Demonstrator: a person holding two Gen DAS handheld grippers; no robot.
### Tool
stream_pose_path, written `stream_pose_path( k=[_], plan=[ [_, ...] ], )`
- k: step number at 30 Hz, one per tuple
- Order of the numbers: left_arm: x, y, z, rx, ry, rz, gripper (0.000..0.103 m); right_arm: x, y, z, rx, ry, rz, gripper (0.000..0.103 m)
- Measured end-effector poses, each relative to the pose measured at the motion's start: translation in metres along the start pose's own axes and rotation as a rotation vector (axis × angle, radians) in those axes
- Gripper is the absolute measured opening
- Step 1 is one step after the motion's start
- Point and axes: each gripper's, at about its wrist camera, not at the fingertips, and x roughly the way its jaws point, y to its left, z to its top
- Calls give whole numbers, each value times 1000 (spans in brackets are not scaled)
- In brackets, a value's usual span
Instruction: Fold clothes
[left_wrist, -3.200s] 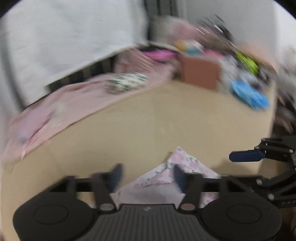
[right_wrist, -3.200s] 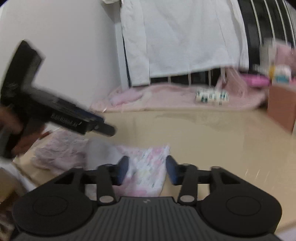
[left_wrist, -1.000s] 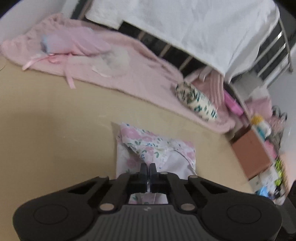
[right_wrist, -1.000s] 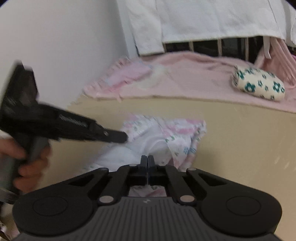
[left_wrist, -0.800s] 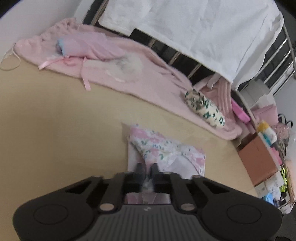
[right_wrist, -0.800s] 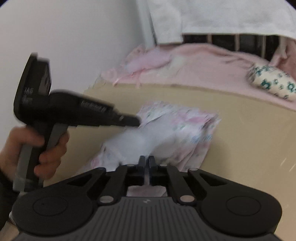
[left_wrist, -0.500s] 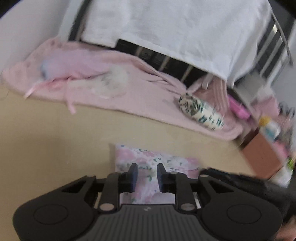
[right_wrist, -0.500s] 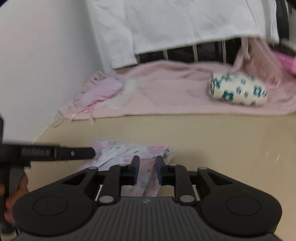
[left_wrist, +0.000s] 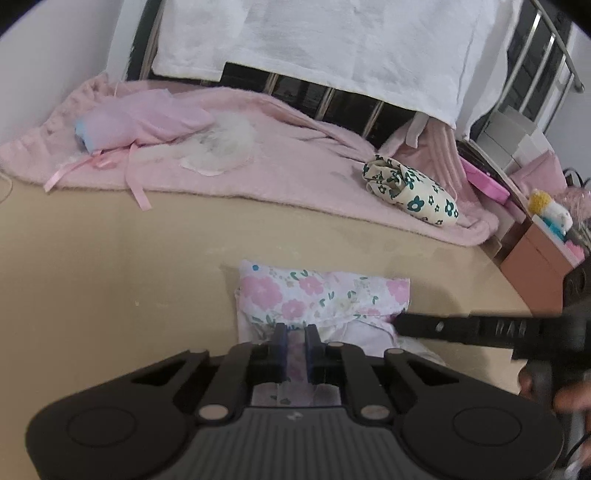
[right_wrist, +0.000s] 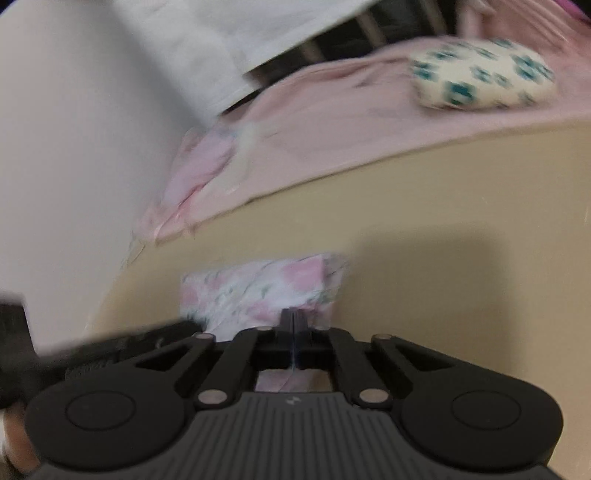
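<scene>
A pink-flowered white garment lies folded in a small rectangle on the tan table. My left gripper is over its near left part. Its jaws are closing and still stand a narrow gap apart, with cloth showing between them. My right gripper reaches in from the right and touches the garment's right edge. In the blurred right wrist view the right gripper has its jaws together on the near edge of the garment. The left gripper comes in from the left.
A pink blanket covers the table's far side, with a rolled cream bundle with green flowers on it. White cloth hangs over a dark rail behind. A brown box stands at the right. A hand holds the right gripper.
Half a second ago both pairs of jaws stood apart over the garment; now the right pair is together and the left pair is narrower. The right gripper has rolled and sunk closer to the cloth.
</scene>
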Motion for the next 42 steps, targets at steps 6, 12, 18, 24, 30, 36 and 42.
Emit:
stream_pose_path(
  k=[6, 12, 18, 24, 30, 36, 42],
  plan=[
    [-32, 20, 9, -173, -66, 2, 24, -22, 36, -5, -173, -90, 20, 4],
    [-109, 8, -34, 33, -19, -94, 37, -41, 73, -46, -413, 38, -67, 8],
    [-144, -16, -119, 195, 39, -85, 38, -140, 117, -163, -857, -101, 164, 57],
    [-157, -29, -148, 255, 13, -41, 29, -130, 119, -209, -879, 62, 153, 37],
    [-188, -28, -178, 402, -8, -148, 34, -164, 127, -229, -927, 111, 242, 48],
    [-220, -17, -187, 544, -30, -317, 54, -175, 140, -253, -1337, 78, 239, 89],
    [-224, -19, -207, 642, -29, -334, 57, -151, 139, -281, -1594, 73, 110, 55]
  ],
)
